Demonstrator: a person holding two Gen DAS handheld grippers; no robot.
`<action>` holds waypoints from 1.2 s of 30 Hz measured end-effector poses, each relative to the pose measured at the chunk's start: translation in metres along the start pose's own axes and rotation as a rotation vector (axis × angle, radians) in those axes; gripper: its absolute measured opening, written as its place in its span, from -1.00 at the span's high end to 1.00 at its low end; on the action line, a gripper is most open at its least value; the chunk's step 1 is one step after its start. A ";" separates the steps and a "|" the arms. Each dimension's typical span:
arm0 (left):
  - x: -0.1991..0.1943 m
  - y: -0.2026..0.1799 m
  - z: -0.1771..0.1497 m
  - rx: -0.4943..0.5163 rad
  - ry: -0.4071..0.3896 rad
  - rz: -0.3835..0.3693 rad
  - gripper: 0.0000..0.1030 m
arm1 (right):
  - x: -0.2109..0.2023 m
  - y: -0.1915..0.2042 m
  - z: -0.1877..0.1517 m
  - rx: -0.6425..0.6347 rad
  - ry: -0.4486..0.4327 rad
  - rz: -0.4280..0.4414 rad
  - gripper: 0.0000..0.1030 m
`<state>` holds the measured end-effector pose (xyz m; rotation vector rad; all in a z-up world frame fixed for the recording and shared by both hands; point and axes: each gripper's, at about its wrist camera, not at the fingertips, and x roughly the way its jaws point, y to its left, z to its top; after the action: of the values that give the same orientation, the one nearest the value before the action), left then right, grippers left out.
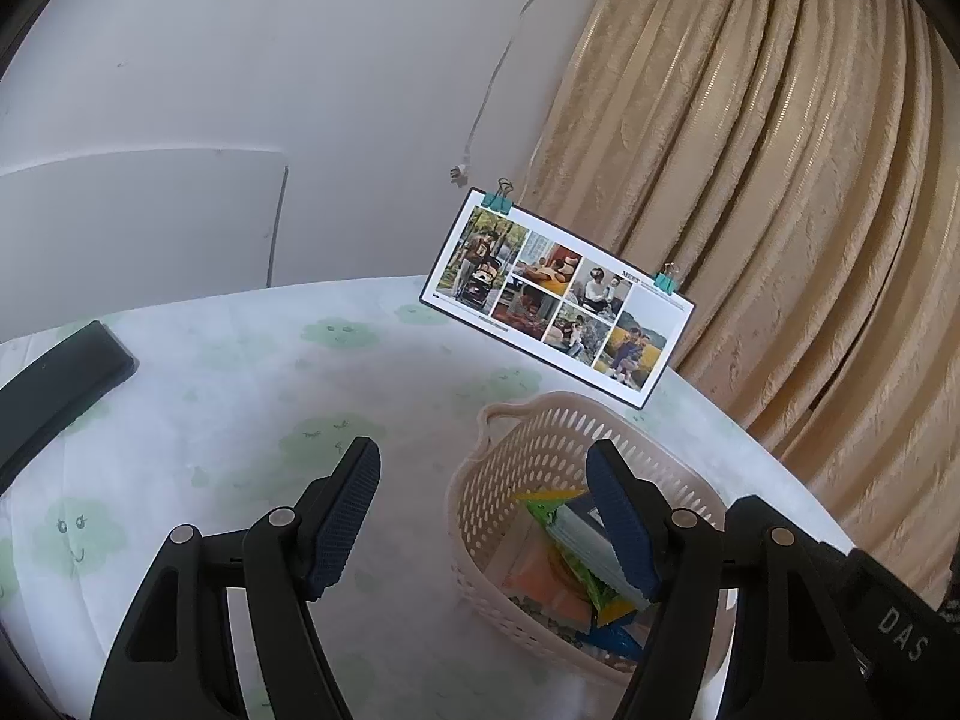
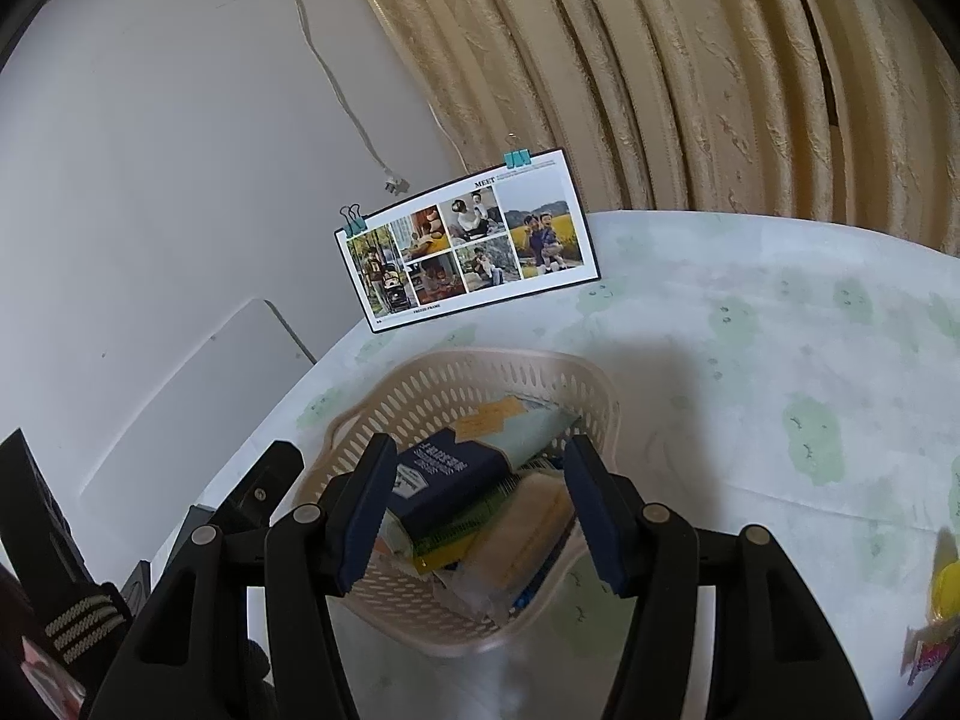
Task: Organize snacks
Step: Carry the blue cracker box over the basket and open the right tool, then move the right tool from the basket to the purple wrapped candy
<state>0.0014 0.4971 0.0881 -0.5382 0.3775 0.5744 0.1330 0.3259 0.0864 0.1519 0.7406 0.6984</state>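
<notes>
A beige perforated basket (image 1: pixel 528 426) (image 2: pixel 480 366) stands on the table with several snack packs inside. In the right wrist view a dark blue box (image 2: pixel 444 474) lies on top of a pale green pack (image 2: pixel 528 426) and a yellow-cream pack (image 2: pixel 528 534). In the left wrist view a green wrapper (image 1: pixel 576 570) and an orange pack (image 1: pixel 540 582) show in the basket. My left gripper (image 1: pixel 483 519) is open, just left of and above the basket's near wall. My right gripper (image 2: pixel 480 510) hangs open over the basket, nothing between its fingers.
A photo card (image 1: pixel 558 294) (image 2: pixel 468 240) with teal clips leans at the table's back edge. A beige curtain (image 1: pixel 780 180) and white wall stand behind. A dark flat object (image 1: pixel 60 384) lies at far left. Yellow and pink snack wrappers (image 2: pixel 936 618) lie at the right edge.
</notes>
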 end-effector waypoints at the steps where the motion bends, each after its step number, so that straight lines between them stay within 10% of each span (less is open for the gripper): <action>1: 0.000 0.000 0.000 0.002 0.000 0.000 -0.39 | -0.002 0.000 -0.001 -0.003 -0.003 -0.004 -0.09; 36: -0.009 -0.029 -0.013 0.137 -0.050 -0.030 -0.39 | -0.088 -0.084 -0.058 -0.011 -0.082 -0.339 -0.09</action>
<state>0.0093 0.4656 0.0930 -0.3969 0.3584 0.5283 0.0927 0.1997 0.0627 0.0425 0.6630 0.3707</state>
